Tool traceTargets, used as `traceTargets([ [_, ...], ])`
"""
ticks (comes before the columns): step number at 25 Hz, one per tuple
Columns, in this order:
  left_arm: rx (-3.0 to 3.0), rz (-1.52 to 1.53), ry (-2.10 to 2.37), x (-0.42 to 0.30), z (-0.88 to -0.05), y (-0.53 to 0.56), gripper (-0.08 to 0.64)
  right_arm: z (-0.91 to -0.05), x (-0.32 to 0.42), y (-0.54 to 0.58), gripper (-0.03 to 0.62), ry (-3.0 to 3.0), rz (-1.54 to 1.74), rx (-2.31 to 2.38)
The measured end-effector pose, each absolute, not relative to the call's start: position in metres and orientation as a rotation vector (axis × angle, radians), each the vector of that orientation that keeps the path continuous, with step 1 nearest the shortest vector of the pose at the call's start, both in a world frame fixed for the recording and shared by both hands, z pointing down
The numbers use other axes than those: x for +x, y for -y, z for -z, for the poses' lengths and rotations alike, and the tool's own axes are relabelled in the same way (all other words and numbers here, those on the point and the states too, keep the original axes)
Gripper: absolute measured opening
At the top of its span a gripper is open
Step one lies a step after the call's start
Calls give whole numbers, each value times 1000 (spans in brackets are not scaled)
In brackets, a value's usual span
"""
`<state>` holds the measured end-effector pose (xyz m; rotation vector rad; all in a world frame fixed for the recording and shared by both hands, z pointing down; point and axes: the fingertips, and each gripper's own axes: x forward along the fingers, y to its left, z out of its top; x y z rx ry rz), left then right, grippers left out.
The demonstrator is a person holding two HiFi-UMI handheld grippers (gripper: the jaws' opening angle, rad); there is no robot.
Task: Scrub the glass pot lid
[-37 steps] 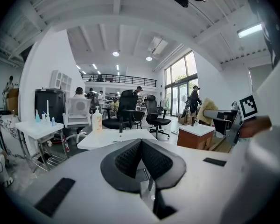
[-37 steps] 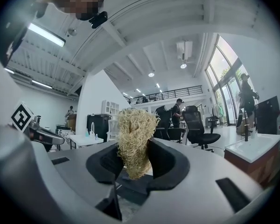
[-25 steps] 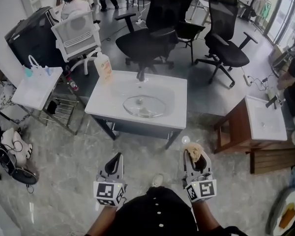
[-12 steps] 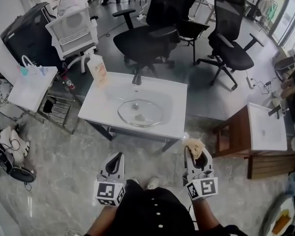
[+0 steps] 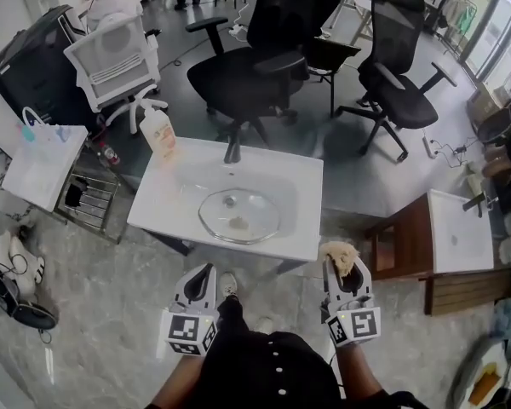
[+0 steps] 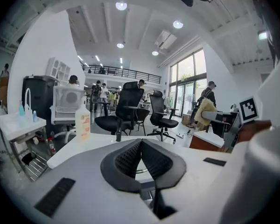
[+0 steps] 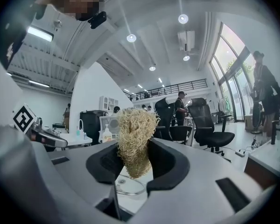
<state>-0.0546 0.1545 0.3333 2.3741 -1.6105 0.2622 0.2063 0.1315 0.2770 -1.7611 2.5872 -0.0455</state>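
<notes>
A clear glass pot lid (image 5: 239,215) lies in the basin of a white sink unit (image 5: 170,196), with a brownish smear on it. Below my right gripper's jaws the same glass pot lid (image 7: 129,186) shows in part. My right gripper (image 5: 341,261) is shut on a tan loofah scrubber (image 5: 339,256), held short of the sink's front right corner; the loofah scrubber (image 7: 133,139) sticks up between the jaws. My left gripper (image 5: 203,273) is shut with nothing in it, near the sink's front edge. Its jaws (image 6: 141,156) meet flat.
A soap bottle (image 5: 157,132) stands at the sink's back left corner, a dark faucet (image 5: 232,149) behind the basin. Black office chairs (image 5: 249,66) stand beyond. A white side table (image 5: 36,164) is at left, a wooden stand with a second sink (image 5: 454,232) at right.
The view has closed in on the sink: it sits lower and nearer both grippers now. The grippers keep their hold and pose; the loofah stays in the right one.
</notes>
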Motion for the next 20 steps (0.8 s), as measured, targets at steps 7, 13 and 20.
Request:
traceTargets([
  [7,2420,-245,1592,-74,-323,-75,28,-265,174,-59,146,-2606,-1,-1731],
  [13,2428,-272,1536,-93,-324,-22,26,-264,146,-2,146,-2612,16,-1715],
  [20,2395,-317,1408,-112,-342,23,26,-275,117,48,146,-2630,64,-1730],
])
